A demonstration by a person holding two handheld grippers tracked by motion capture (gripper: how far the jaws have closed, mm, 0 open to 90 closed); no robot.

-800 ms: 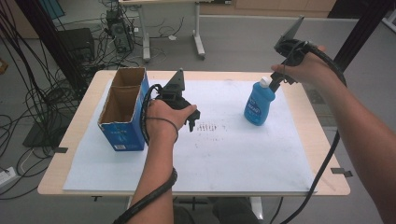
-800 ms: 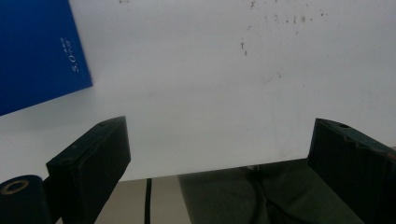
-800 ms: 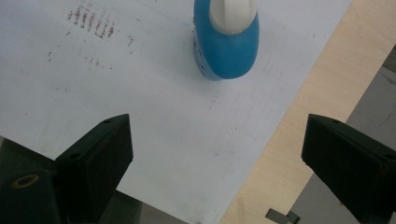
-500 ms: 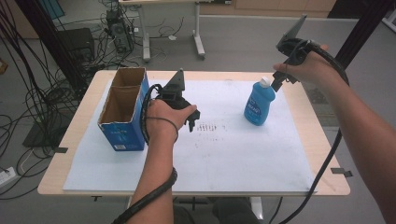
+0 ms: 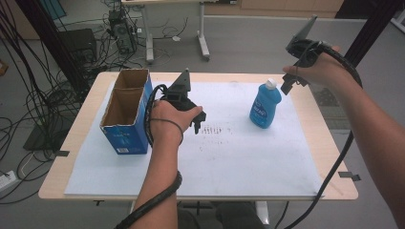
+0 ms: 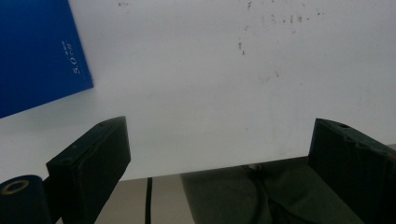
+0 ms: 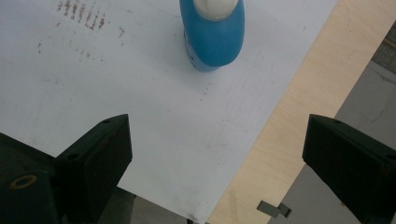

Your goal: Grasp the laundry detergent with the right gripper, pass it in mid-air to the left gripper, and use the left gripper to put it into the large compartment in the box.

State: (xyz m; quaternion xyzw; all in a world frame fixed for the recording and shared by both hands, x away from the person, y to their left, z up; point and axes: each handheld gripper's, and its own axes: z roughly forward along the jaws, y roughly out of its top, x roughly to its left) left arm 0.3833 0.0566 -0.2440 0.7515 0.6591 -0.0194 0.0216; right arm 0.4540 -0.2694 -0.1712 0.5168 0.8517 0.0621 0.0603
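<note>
A wooden counter [image 5: 329, 138] carries a white sheet [image 5: 239, 157] over most of its top. On the sheet stand a blue box [image 5: 125, 136] at left and a blue bottle [image 5: 264, 106] at right.

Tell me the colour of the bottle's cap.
White, atop the blue bottle; the cap shows best in the right gripper view.

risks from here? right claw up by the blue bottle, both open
1. The blue bottle stands upright and narrow; the open right claw hangs above and beside its white cap, so an off-centre approach could tip it.
2. The left claw sits close by the open cardboard box; a swing could shove it.
</note>
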